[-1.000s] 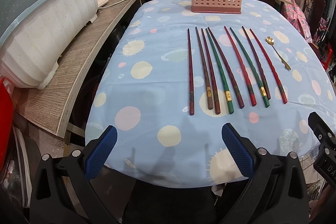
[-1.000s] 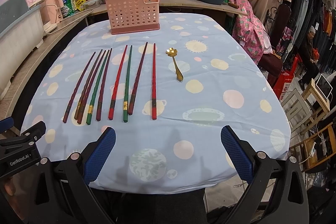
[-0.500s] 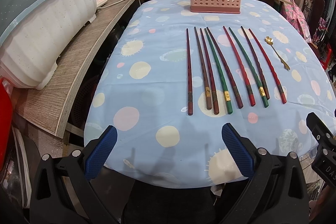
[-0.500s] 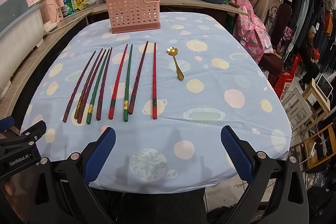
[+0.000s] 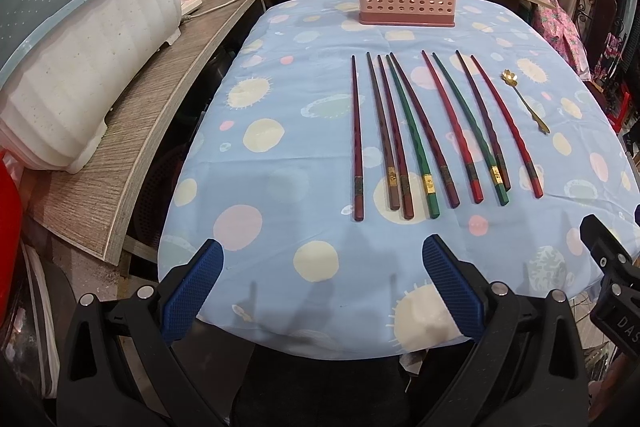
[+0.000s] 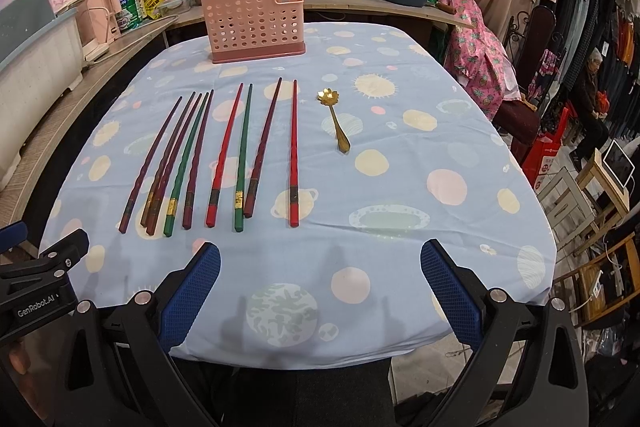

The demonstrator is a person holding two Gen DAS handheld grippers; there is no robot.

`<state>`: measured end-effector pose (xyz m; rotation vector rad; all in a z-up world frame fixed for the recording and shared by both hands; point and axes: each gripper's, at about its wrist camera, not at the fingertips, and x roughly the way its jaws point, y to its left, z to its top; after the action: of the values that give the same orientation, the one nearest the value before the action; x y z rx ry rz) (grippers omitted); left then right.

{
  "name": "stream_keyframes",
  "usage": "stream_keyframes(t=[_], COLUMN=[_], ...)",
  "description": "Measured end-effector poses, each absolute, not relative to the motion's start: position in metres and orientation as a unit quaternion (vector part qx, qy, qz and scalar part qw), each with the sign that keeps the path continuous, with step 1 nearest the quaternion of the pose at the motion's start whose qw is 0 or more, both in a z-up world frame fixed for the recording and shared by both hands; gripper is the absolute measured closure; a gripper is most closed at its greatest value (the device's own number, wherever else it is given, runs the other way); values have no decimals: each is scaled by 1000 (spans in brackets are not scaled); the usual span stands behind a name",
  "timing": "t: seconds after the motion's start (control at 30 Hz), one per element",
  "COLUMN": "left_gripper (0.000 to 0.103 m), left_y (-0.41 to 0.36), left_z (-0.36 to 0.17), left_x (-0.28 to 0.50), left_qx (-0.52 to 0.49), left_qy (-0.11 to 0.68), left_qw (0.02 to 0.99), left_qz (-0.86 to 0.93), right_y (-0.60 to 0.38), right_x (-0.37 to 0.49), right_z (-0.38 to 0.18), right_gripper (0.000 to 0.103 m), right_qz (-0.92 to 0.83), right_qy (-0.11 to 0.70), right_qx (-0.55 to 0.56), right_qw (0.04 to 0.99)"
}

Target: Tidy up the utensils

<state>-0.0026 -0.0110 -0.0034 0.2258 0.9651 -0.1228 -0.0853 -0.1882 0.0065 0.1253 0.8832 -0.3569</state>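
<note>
Both grippers, left (image 5: 320,283) and right (image 6: 320,283), gaped wide and empty over the table's (image 6: 400,247) near edge, short of the chopsticks (image 6: 294,155).

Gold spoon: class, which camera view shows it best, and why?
The right wrist view: the gold spoon lies near the middle, flower bowl and handle clear. In the left wrist view it sits small, near the right edge.

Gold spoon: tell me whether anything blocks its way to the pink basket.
Nothing visible does. The gold spoon lies alone on the tablecloth, right of the chopsticks, with only bare cloth between it and the pink basket. Both claws are open and hold nothing.
</note>
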Motion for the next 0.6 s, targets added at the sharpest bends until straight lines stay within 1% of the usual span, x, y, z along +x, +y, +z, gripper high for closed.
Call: stream_keyframes(t=[0.6], left_gripper=[8], left_y=[-14], left_z=[-4], left_x=[3], left_qx=[105], left_qy=[468], left_qw=[875], left_qz=[-63], right_y=[-190], right_x=[-82], right_z=[2], right_gripper=[7], right_qz=[-168], right_qy=[431], right_qx=[65], right_qw=[884])
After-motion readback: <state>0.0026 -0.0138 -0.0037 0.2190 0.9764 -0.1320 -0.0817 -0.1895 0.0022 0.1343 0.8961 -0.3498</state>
